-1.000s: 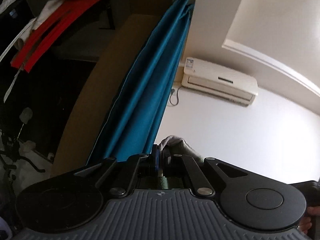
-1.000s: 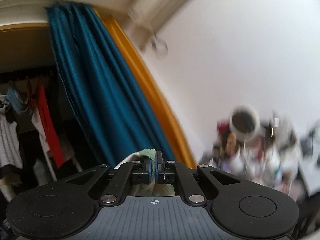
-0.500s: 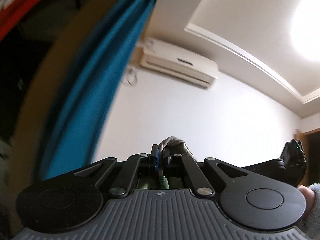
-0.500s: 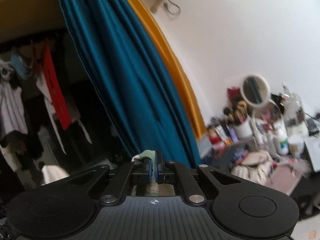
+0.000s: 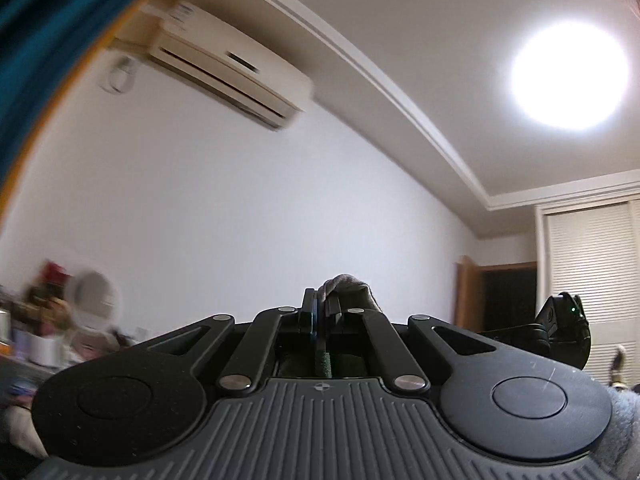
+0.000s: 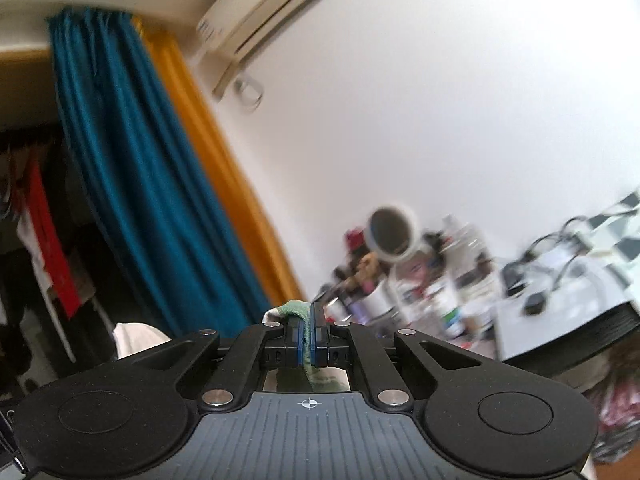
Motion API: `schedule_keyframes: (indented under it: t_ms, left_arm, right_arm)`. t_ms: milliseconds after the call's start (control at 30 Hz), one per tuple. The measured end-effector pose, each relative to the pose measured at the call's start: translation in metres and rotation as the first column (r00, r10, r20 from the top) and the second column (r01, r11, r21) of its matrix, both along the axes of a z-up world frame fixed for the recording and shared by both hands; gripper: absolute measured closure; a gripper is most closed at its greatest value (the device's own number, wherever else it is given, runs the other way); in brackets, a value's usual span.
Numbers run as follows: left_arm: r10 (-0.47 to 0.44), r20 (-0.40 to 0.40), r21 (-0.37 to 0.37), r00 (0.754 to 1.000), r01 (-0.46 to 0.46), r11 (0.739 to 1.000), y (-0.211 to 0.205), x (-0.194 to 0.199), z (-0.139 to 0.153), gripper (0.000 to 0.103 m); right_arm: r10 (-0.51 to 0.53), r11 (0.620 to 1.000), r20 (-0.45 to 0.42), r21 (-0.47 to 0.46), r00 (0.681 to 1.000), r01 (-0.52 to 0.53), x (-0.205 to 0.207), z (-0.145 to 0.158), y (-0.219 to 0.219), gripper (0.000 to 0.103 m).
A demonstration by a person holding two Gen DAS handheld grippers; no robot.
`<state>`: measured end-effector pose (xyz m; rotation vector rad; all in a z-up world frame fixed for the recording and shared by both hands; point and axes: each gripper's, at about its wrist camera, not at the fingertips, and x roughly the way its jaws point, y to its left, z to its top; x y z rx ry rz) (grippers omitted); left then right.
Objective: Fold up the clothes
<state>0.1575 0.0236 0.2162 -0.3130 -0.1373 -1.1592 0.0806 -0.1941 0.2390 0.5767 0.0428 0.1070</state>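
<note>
The left hand-held gripper (image 5: 320, 312) points a little upward toward a white wall and the ceiling, and its jaws are pressed together on a fold of cloth. This garment (image 5: 348, 286) looks grey-beige where it rises above the fingertips, and a dark green strip of it hangs down between the two fingers, close to the camera. The right hand-held gripper (image 6: 307, 328) points about level into the room, and its jaws are also clamped on the garment (image 6: 294, 309), which here shows as a pale green fold with a white edge, bent over the left fingertip; below the pads a green piece with some pattern continues downward. I cannot tell from these views whether both grippers hold the same piece of clothing. In the left wrist view an air conditioner (image 5: 224, 64) is mounted high on the wall, a round ceiling lamp (image 5: 570, 76) shines brightly, and a closet with louvered doors (image 5: 592, 264) stands at the right. A fuzzy grey sleeve (image 5: 622, 432) is visible at the lower right edge. In the right wrist view a blue curtain (image 6: 132, 176) hangs beside an orange one (image 6: 212, 176), and a crowded tabletop (image 6: 568, 308) carries a round mirror (image 6: 394, 232), bottles and cables, all blurred.
</note>
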Motion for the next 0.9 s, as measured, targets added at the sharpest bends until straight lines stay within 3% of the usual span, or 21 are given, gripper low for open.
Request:
schedule_keyframes:
  t_ms: [233, 433, 500, 667, 900]
  left_arm:
    - [-0.137, -0.028, 0.001, 0.99, 0.137, 0.991, -0.159, -0.046, -0.01, 0.1]
    - [-0.251, -0.132, -0.046, 0.959, 0.247, 0.968, -0.264, -0.055, -0.027, 0.1]
    - [-0.29, -0.165, -0.028, 0.943, 0.289, 0.957, -0.3, -0.051, -0.031, 0.1]
    - [-0.37, -0.153, 0.022, 0.916, 0.378, 0.926, -0.373, -0.048, -0.04, 0.1]
    - [-0.472, -0.157, -0.015, 0.867, 0.476, 0.879, -0.457, -0.009, -0.045, 0.1]
  right_arm:
    - [-0.136, 0.99, 0.018, 0.025, 0.991, 0.135, -0.114, -0.01, -0.13, 0.1]
    - [-0.264, 0.965, -0.011, -0.004, 0.965, 0.264, -0.186, -0.002, -0.22, 0.1]
    - [-0.297, 0.955, -0.018, -0.018, 0.955, 0.297, -0.2, -0.001, -0.24, 0.1]
    - [-0.387, 0.922, -0.012, -0.014, 0.922, 0.387, -0.227, -0.017, -0.289, 0.1]
    - [-0.523, 0.852, -0.04, 0.016, 0.851, 0.524, -0.244, -0.034, -0.376, 0.1]
